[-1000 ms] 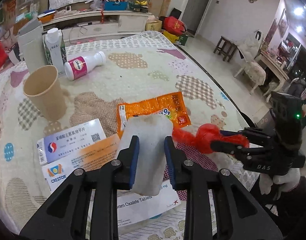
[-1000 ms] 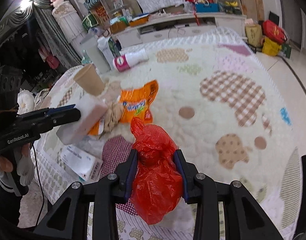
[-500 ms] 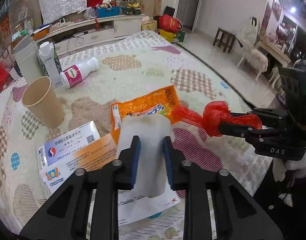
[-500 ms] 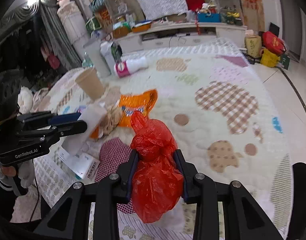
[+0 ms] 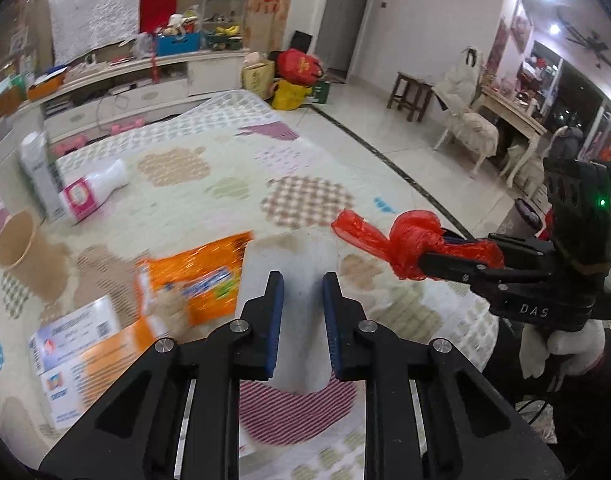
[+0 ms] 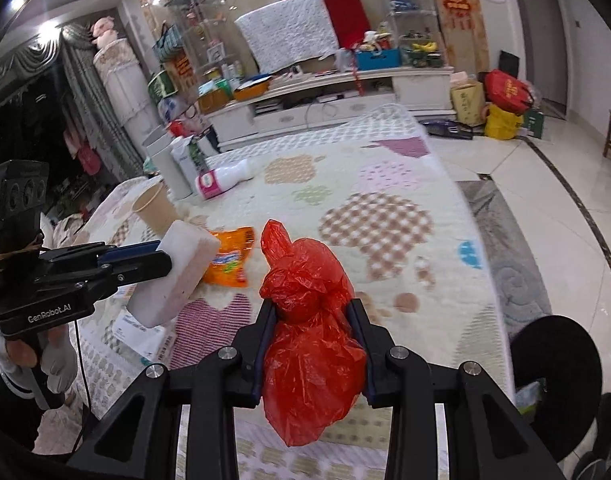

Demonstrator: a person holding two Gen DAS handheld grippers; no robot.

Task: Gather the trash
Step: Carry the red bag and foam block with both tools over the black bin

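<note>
My left gripper (image 5: 302, 280) is shut on a white foam block (image 5: 293, 264) and holds it above the patterned table; the block also shows in the right wrist view (image 6: 177, 276). My right gripper (image 6: 309, 308) is shut on a knotted red plastic bag (image 6: 309, 328), lifted off the table; the bag also shows in the left wrist view (image 5: 413, 240). An orange snack wrapper (image 5: 193, 276) lies on the table below the block, and it also shows in the right wrist view (image 6: 229, 260).
A paper cup (image 5: 21, 248), a white and pink bottle (image 5: 93, 190), a milk carton (image 5: 37, 168) and flat medicine boxes (image 5: 81, 344) lie on the table's left side. A dark round bin (image 6: 553, 364) stands low at the right.
Both grippers have lifted higher off the table with their loads. The left gripper with the foam block has moved to the right, nearer the red bag.
</note>
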